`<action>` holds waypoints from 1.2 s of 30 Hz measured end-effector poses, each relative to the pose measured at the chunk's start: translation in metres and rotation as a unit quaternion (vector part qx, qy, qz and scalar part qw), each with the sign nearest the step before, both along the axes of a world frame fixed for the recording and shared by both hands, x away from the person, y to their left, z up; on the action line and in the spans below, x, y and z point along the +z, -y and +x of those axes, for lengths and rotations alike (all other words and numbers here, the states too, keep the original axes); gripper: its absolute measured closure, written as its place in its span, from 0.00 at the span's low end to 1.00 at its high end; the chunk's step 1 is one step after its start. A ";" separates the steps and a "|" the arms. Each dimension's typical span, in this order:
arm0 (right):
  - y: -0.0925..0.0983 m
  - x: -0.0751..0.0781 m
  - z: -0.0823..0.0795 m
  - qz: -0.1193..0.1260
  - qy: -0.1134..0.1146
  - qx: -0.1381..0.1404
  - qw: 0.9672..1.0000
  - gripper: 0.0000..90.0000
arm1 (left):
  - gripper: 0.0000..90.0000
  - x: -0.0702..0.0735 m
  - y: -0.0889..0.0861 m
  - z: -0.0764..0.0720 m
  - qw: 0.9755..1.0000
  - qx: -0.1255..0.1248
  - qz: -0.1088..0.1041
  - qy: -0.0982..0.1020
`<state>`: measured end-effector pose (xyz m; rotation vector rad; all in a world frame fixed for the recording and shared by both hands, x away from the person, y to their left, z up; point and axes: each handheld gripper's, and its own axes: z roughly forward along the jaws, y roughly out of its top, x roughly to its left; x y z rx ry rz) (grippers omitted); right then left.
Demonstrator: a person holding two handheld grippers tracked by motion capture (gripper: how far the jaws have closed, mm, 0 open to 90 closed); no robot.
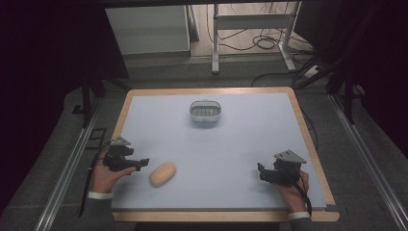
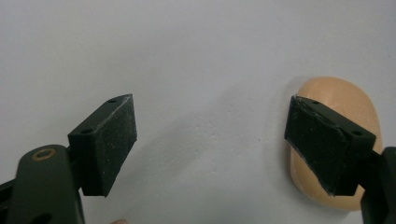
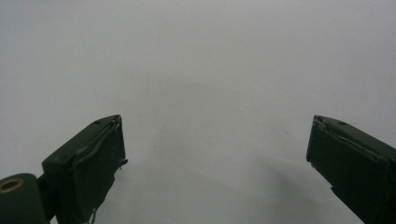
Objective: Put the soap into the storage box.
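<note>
The left gripper (image 1: 137,163) hovers jaws wide and empty just left of the peach-coloured soap bar (image 1: 162,173); the right gripper (image 1: 263,172), equally wide and empty, waits well to the soap's right. This looks like the approach: next, straddle the soap and close. The grey dish (image 1: 205,112) sits far beyond it.

My table (image 1: 315,144): wood rim, pale blue mat (image 1: 240,144); beyond it grey floor (image 1: 192,72), white cabinet (image 1: 146,29), metal desk frame (image 1: 250,21) over tangled cables (image 1: 262,41), dark sides.
</note>
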<state>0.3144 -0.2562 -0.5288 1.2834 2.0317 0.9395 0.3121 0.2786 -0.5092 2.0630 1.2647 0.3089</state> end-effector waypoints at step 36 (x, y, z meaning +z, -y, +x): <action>0.011 0.001 -0.003 0.043 0.031 -0.018 0.998 0.13 | 0.21 0.016 -0.002 -0.013 1.000 0.014 -0.001 0.020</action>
